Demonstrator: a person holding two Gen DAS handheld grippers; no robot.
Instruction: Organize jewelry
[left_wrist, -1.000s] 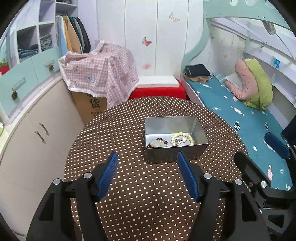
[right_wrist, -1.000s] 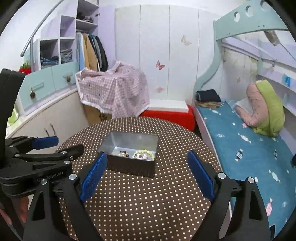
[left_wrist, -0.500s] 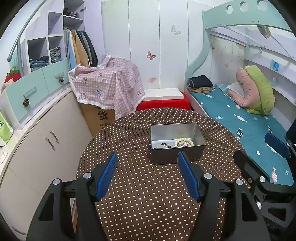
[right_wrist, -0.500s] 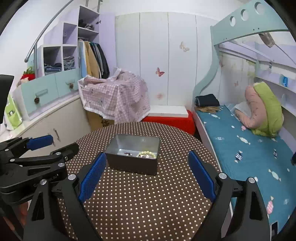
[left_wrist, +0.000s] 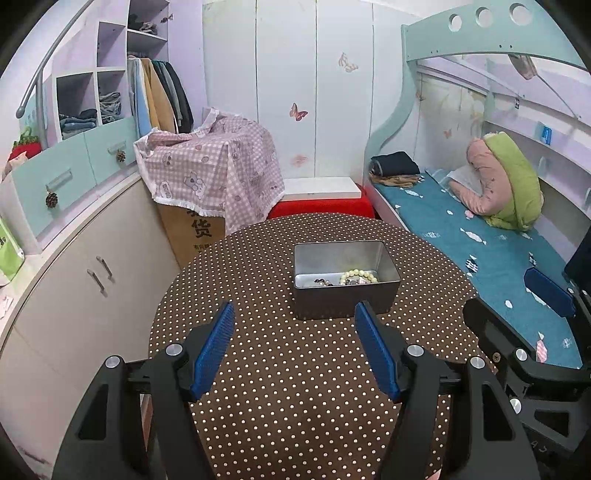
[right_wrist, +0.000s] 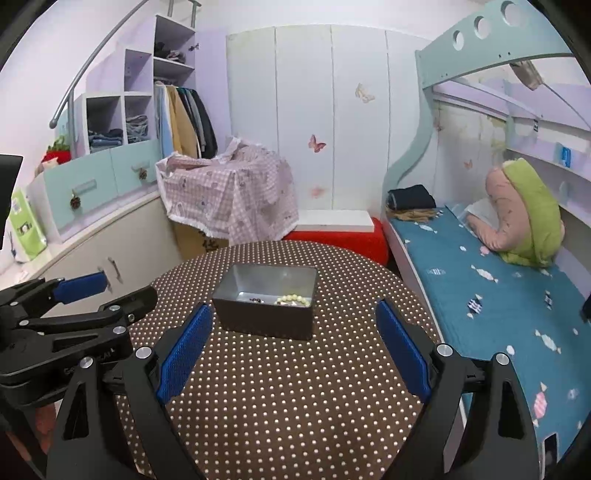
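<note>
A grey metal tin (left_wrist: 345, 295) (right_wrist: 266, 321) stands open on the round brown polka-dot table (left_wrist: 295, 387) (right_wrist: 295, 406). Inside lie a cream bead bracelet (left_wrist: 359, 277) (right_wrist: 293, 299) and a dark red bead piece (left_wrist: 323, 282) (right_wrist: 255, 300). My left gripper (left_wrist: 295, 347) is open and empty, held back from the tin's near wall. My right gripper (right_wrist: 291, 347) is open and empty, also short of the tin. The left gripper shows at the left in the right wrist view (right_wrist: 74, 314); the right gripper shows at the right in the left wrist view (left_wrist: 532, 332).
A cupboard with drawers (left_wrist: 74, 240) runs along the left. A cardboard box under a pink checked cloth (left_wrist: 210, 173) and a red stool with a white top (left_wrist: 321, 199) stand behind the table. A bed with a teal sheet (left_wrist: 480, 251) lies on the right.
Both grippers have drawn back and risen from the tin, so it looks smaller and farther. Both stay open. The jewelry in the tin has not moved.
</note>
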